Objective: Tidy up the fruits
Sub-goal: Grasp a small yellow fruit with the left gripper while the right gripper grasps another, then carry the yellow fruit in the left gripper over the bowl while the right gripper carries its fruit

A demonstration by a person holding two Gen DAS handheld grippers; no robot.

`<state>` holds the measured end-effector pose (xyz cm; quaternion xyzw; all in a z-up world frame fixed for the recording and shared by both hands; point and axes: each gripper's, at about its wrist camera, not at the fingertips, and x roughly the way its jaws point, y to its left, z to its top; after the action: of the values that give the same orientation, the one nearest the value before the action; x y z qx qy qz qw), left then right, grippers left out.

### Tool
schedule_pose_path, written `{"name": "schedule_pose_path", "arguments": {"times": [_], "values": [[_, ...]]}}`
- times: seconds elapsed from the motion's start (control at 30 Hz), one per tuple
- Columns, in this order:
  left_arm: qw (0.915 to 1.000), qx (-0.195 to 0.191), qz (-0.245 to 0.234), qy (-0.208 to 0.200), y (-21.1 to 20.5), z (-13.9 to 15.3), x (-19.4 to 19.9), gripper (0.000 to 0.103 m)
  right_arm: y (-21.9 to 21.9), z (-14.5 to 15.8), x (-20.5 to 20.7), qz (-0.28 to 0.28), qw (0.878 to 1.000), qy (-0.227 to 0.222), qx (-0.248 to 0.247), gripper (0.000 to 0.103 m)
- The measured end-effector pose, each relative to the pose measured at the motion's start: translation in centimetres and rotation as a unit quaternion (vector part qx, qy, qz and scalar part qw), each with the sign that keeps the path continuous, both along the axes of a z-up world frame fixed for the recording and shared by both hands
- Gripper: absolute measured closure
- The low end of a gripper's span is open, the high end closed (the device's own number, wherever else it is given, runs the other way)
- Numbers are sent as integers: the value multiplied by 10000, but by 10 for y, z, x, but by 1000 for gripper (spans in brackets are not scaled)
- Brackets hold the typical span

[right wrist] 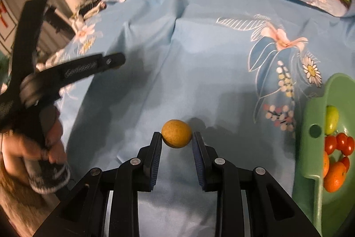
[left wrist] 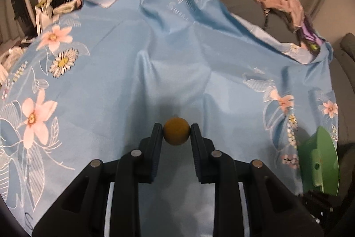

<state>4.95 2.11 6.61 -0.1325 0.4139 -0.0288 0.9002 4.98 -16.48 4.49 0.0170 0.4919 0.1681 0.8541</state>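
Yellow fruit [left wrist: 176, 132] pinched in left hand-held gripper [left wrist: 176, 126] — another fruit [right wrist: 176, 134] between right hand-held gripper [right wrist: 176, 133] tips, grip unclear — green basket [right wrist: 315, 108] nearby

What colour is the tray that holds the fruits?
Light green tray, best seen in the right wrist view.

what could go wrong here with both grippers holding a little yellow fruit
1. Each round yellow fruit, left and right, is pinched only at the fingertips, so it could roll out.
2. The green basket already holds fruit and sits at the wrinkled blue cloth's edge; a dropped fruit may bounce away.
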Motion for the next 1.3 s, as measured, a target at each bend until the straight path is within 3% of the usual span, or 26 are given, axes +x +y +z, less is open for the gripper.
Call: {"name": "schedule_pose_path", "arguments": {"times": [0.4, 0.63, 0.97, 1.3], "values": [[9964, -66, -500, -683, -36, 39, -38, 77, -36, 34, -17, -699, 9946, -574, 511, 73], [9901, -51, -978, -1009, -67, 58, -52, 77, -64, 53, -26, -1119, 9878, -976, 478, 73], [9822, 272, -1493, -1111, -119, 64, -64, 77, -109, 73, -42, -1624, 9750, -1365, 658, 73], [9698, 115, -2166, -1118, -178, 69, -72, 77, -156, 81, -56, -2287, 9582, -1531, 776, 73]]}}
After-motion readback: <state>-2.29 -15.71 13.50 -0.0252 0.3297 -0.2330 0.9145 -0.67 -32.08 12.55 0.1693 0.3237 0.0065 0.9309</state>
